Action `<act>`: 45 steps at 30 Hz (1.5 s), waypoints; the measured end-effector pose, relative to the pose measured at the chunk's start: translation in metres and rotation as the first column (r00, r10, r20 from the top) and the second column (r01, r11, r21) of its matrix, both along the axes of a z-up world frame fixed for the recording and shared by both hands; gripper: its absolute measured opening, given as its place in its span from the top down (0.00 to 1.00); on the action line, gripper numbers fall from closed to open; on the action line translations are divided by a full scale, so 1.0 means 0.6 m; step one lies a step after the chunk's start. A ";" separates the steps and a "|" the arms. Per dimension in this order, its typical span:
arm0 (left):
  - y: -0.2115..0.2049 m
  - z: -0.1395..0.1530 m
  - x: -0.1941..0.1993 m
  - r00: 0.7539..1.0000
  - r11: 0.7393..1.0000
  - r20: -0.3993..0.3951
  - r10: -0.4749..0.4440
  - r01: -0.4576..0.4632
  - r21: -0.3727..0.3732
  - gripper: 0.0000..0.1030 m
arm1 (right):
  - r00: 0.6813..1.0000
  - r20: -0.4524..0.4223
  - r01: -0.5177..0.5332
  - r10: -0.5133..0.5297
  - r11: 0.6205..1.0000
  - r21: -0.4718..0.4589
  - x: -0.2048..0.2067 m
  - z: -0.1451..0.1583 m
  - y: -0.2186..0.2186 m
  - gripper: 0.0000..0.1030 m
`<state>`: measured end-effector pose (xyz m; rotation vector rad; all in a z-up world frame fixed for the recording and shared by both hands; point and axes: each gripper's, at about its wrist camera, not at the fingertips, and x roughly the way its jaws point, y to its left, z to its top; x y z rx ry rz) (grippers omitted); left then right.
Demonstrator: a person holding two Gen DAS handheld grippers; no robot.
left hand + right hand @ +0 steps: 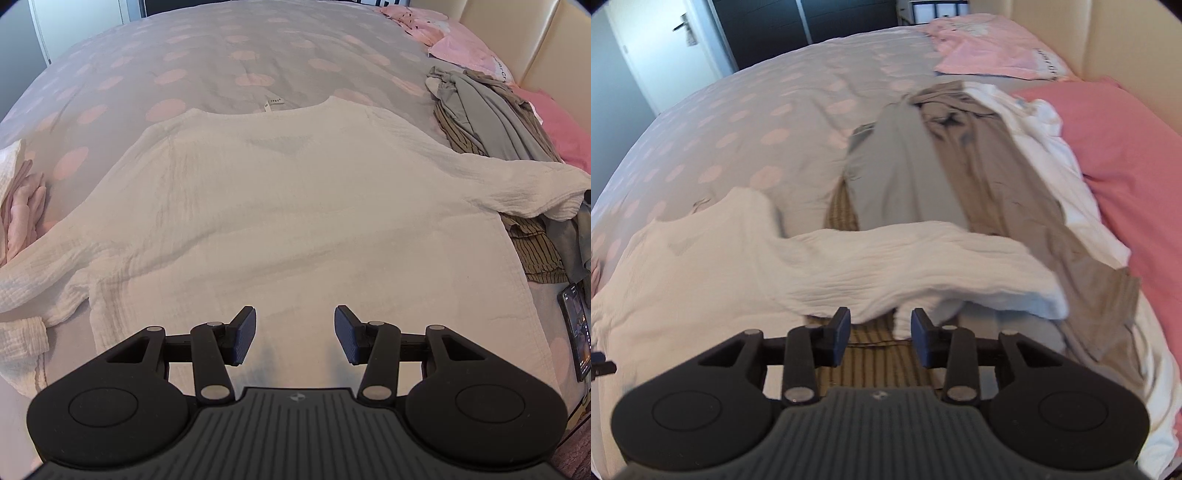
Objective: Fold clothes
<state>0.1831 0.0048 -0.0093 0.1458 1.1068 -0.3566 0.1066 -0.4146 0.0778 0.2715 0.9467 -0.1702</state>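
A white crinkled long-sleeve top [295,206] lies spread flat on the bed, neckline away from me, sleeves out to both sides. My left gripper [294,334] is open and empty, hovering over the top's bottom hem. In the right wrist view the top's right sleeve [905,262] drapes across a pile of clothes. My right gripper [880,334] is open and empty, just below that sleeve's lower edge, over striped fabric [875,362].
A pile of grey and striped clothes [487,110] lies right of the top, also in the right wrist view [923,158]. Pink pillows [1126,158] sit by the headboard. Pink and white clothes [18,206] lie at the left. A phone [576,325] lies at the bed's right edge.
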 end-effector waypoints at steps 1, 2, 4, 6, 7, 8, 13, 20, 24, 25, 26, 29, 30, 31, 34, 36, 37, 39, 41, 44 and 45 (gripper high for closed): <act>-0.001 -0.001 0.000 1.000 1.000 -0.001 -0.002 0.002 0.001 0.56 | 1.000 0.006 0.021 -0.021 1.000 0.000 -0.005 0.002 -0.009 0.61; -0.002 -0.001 0.000 1.000 1.000 -0.002 -0.003 0.004 0.001 0.56 | 0.999 0.016 0.048 -0.048 0.999 0.008 -0.010 0.005 -0.020 0.61; -0.005 -0.002 -0.001 1.000 1.000 -0.003 -0.008 0.008 0.001 0.56 | 0.994 0.035 0.104 -0.105 0.994 0.028 -0.020 0.011 -0.042 0.61; -0.008 -0.003 -0.001 1.000 1.000 -0.004 -0.012 0.012 0.003 0.56 | 0.985 0.044 0.165 -0.167 0.985 0.051 -0.029 0.014 -0.064 0.61; -0.010 -0.004 -0.001 1.000 1.000 -0.005 -0.014 0.014 0.004 0.56 | 0.980 0.035 0.193 -0.195 0.979 0.062 -0.032 0.013 -0.075 0.60; -0.012 -0.005 -0.001 1.000 1.000 -0.006 -0.015 0.015 0.004 0.56 | 0.975 0.023 0.219 -0.221 0.973 0.071 -0.034 0.010 -0.084 0.60; -0.021 -0.006 0.002 1.000 1.000 -0.007 -0.021 0.021 0.002 0.56 | 0.937 -0.003 0.344 -0.350 0.921 0.184 -0.047 -0.017 -0.125 0.57; -0.038 -0.009 0.003 0.999 0.999 -0.012 -0.037 0.037 0.002 0.56 | 0.873 0.016 0.455 -0.488 0.824 0.338 -0.044 -0.023 -0.156 0.47; -0.044 -0.011 0.006 0.999 0.999 -0.017 -0.035 0.035 0.004 0.56 | 0.863 -0.030 0.485 -0.504 0.810 0.331 -0.026 -0.044 -0.161 0.62; -0.045 -0.010 0.007 0.999 0.999 -0.017 -0.037 0.037 0.002 0.56 | 0.875 -0.018 0.466 -0.484 0.832 0.301 -0.020 -0.042 -0.157 0.78; -0.046 -0.010 0.007 0.999 0.999 -0.017 -0.041 0.041 0.001 0.56 | 0.888 -0.006 0.445 -0.461 0.854 0.269 -0.014 -0.039 -0.152 0.86; -0.048 -0.011 0.006 0.999 0.999 -0.015 -0.051 0.051 0.002 0.56 | 0.939 0.073 0.327 -0.336 0.938 0.117 0.001 -0.013 -0.113 0.88; -0.048 -0.011 0.006 0.999 0.999 -0.015 -0.051 0.051 0.004 0.56 | 0.954 0.093 0.275 -0.284 0.956 0.100 0.005 -0.005 -0.098 0.89; -0.048 -0.012 0.007 0.999 0.999 -0.017 -0.049 0.049 0.005 0.56 | 0.966 0.106 0.227 -0.236 0.969 0.094 0.010 0.002 -0.081 0.89; -0.050 -0.012 0.009 0.999 0.999 -0.020 -0.044 0.044 0.007 0.56 | 0.991 0.120 0.058 -0.066 0.996 0.071 0.021 0.018 -0.016 0.89; -0.052 -0.011 0.008 0.999 0.999 -0.018 -0.048 0.048 0.005 0.56 | 0.992 0.114 -0.055 0.050 0.998 0.039 0.026 0.023 0.033 0.89; -0.053 -0.010 0.008 0.999 0.999 -0.018 -0.051 0.051 0.003 0.56 | 0.989 0.108 -0.109 0.105 0.994 0.027 0.028 0.023 0.057 0.89; -0.053 -0.010 0.005 0.998 0.998 -0.016 -0.059 0.059 0.001 0.56 | 0.972 0.093 -0.219 0.217 0.976 0.010 0.031 0.020 0.102 0.89; -0.054 -0.010 0.003 0.998 0.998 -0.015 -0.066 0.066 0.004 0.56 | 0.943 0.071 -0.325 0.325 0.946 -0.016 0.028 0.014 0.147 0.89; -0.052 -0.010 0.002 0.998 0.998 -0.016 -0.068 0.068 0.007 0.56 | 0.875 0.033 -0.481 0.483 0.875 -0.046 0.017 0.001 0.208 0.89; -0.051 -0.009 0.002 0.998 0.998 -0.015 -0.066 0.066 0.007 0.56 | 0.845 0.021 -0.533 0.534 0.845 -0.053 0.011 -0.004 0.227 0.89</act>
